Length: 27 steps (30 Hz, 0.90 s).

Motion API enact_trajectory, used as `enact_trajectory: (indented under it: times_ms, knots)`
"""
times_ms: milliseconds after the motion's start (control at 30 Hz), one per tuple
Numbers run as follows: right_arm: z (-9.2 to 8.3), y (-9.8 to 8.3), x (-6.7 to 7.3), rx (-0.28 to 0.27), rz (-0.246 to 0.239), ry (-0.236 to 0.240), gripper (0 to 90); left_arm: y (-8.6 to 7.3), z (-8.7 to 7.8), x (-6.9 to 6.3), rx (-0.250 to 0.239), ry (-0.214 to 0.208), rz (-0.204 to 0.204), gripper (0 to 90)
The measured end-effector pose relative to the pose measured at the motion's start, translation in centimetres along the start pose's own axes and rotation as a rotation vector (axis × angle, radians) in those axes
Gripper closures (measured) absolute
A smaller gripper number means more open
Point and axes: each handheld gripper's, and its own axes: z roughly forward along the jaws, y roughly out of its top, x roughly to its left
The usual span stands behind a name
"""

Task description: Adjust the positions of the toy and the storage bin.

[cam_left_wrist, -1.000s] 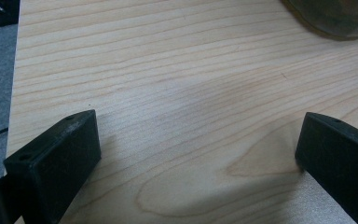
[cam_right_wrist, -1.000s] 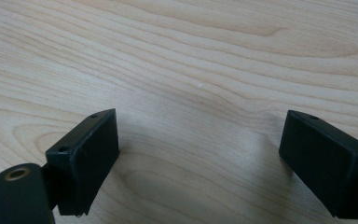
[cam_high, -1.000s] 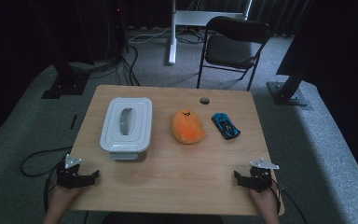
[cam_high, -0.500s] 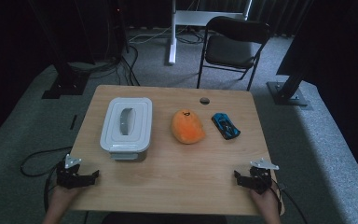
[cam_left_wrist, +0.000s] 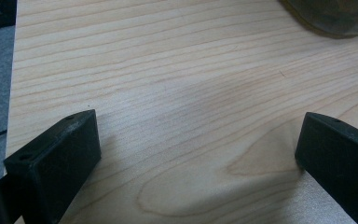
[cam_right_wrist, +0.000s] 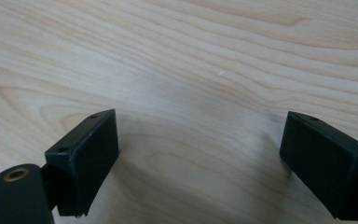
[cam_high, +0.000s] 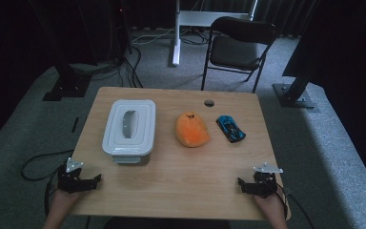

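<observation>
Both grippers rest at the table's [cam_high: 181, 176] near corners with jaws spread wide and empty: the left gripper [cam_high: 86, 182] at the near left, the right gripper [cam_high: 246, 185] at the near right. Nearest the left one, by the left edge, sits the lidded white container [cam_high: 129, 127]; a good reach should come in level, jaws straddling its short end. No readable writing or brand shows anywhere.

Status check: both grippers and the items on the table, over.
Left gripper open, empty, at the near left edge. Right gripper open, empty, near right edge. Grey lidded plastic box, orange plush toy, blue toy car untouched mid-table. Nothing between.
</observation>
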Motion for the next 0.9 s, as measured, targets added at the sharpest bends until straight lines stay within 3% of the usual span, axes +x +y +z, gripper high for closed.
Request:
enact_trajectory:
  times_ms: [367, 500, 900]
  knots:
    - [-0.4, 0.2, 0.2, -0.004, 0.013, -0.008, 12.5, 0.0, 0.0, 0.0, 0.0, 0.0, 0.0, 0.4]
    - [-0.5, 0.8, 0.3, 0.009, 0.005, 0.01, 10.7, 0.0, 0.0, 0.0, 0.0, 0.0, 0.0, 0.4]
    - [-1.2, 2.4, 0.7, -0.035, -0.009, 0.007, 10.7, 0.0, 0.0, 0.0, 0.0, 0.0, 0.0, 0.4]
